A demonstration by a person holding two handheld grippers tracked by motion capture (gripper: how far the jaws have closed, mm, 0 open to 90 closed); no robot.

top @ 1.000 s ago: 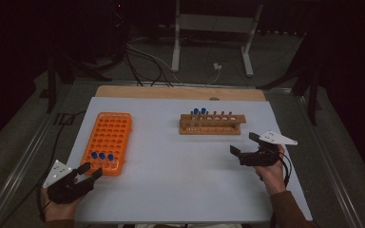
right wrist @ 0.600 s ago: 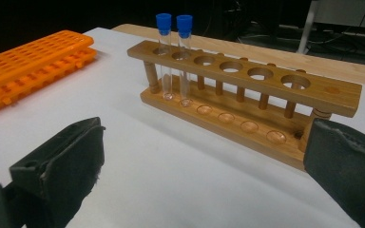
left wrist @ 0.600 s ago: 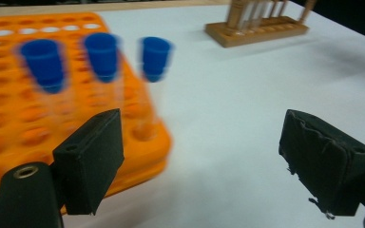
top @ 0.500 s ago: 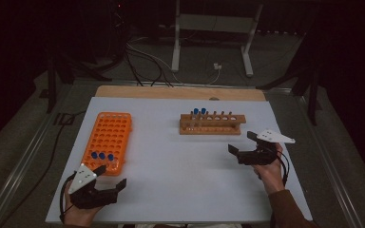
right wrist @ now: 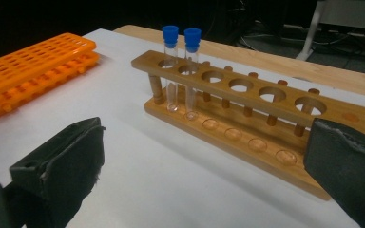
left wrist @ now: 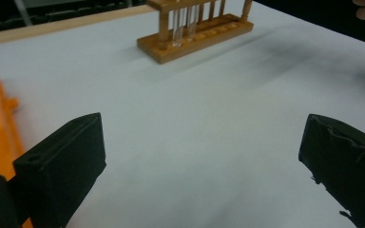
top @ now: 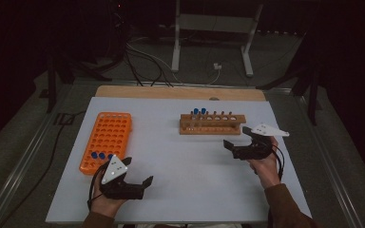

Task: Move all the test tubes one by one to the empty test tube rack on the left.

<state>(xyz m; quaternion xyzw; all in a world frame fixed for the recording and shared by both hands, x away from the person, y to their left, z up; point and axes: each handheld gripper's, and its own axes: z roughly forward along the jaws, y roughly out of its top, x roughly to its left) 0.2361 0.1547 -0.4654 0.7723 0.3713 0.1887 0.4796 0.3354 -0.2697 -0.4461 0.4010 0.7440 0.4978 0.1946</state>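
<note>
The blue-capped tubes (top: 100, 156) are standing in the near end of the orange rack (top: 108, 140), just beside the left gripper (top: 138, 186), while two more capped tubes (right wrist: 181, 66) are sitting upright in the first holes of the wooden rack (right wrist: 261, 128). Judging from this layout, tubes are being carried one at a time from the orange rack to the wooden one, and this looks like the gap between transfers. The left gripper is hovering low over the white surface (top: 190, 180), and its fingers (left wrist: 62, 166) have just been opening wide with nothing between them. The right gripper (top: 240, 142) is waiting just in front of the wooden rack, its fingers (right wrist: 64, 164) also spread apart and empty.

The next move is likely calling for the left gripper to turn back toward the orange rack, line up on one cap and close gently on the slim tube below it. The tubes are looking like clear, smooth glass or plastic, so a light, centred grip is needed. The orange rack is a flat moulded plastic grid of many small holes; the wooden rack is a varnished two-tier bar on round pegs, with large round holes above shallow dimples. How many tubes remain in the orange rack is hard to count here, perhaps three.
</note>
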